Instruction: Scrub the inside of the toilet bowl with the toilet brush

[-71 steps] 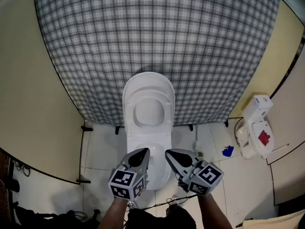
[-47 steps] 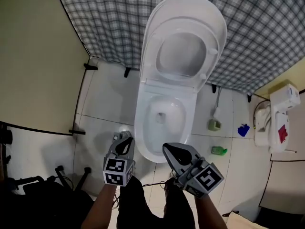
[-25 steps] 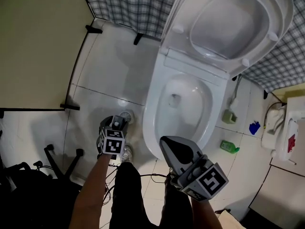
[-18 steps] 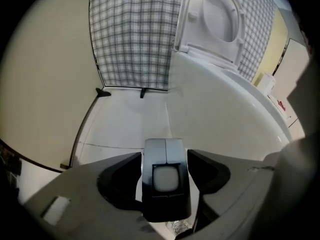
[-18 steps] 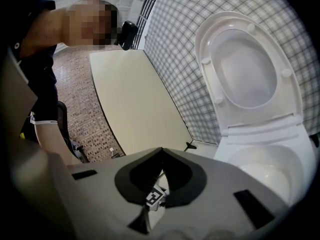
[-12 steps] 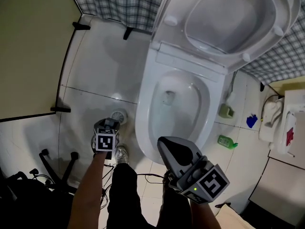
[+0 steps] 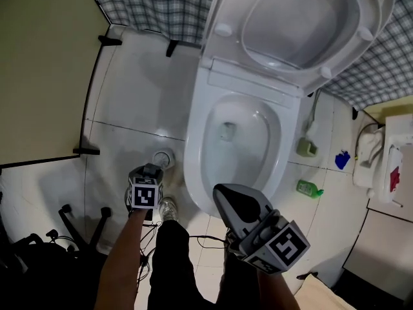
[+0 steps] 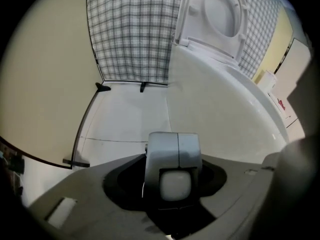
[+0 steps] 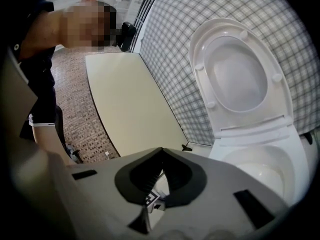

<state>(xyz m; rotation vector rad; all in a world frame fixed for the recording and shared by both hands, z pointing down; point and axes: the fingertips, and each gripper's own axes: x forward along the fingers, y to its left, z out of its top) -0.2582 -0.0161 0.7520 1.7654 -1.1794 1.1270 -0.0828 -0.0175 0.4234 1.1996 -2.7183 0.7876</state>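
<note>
One toilet brush (image 8: 172,156) stands upright, handle uppermost.

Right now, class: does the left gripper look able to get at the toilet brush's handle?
Probably yes. The left gripper points down over the grey handle, which stands between its jaws. They have just been closing, with gaps showing either side, and nothing blocks the way.

Glossy toilet bowl (image 7: 195,160); matt checked cloth (image 7: 161,5)

The toilet (image 7: 195,173) stood with its lid (image 7: 303,18) raised. The left gripper (image 7: 150,170), jaws just closing with their gap hidden from above, pointed down just beside a round floor fitting (image 7: 162,158). The right gripper (image 7: 222,196) hung at the bowl's front rim.
</note>
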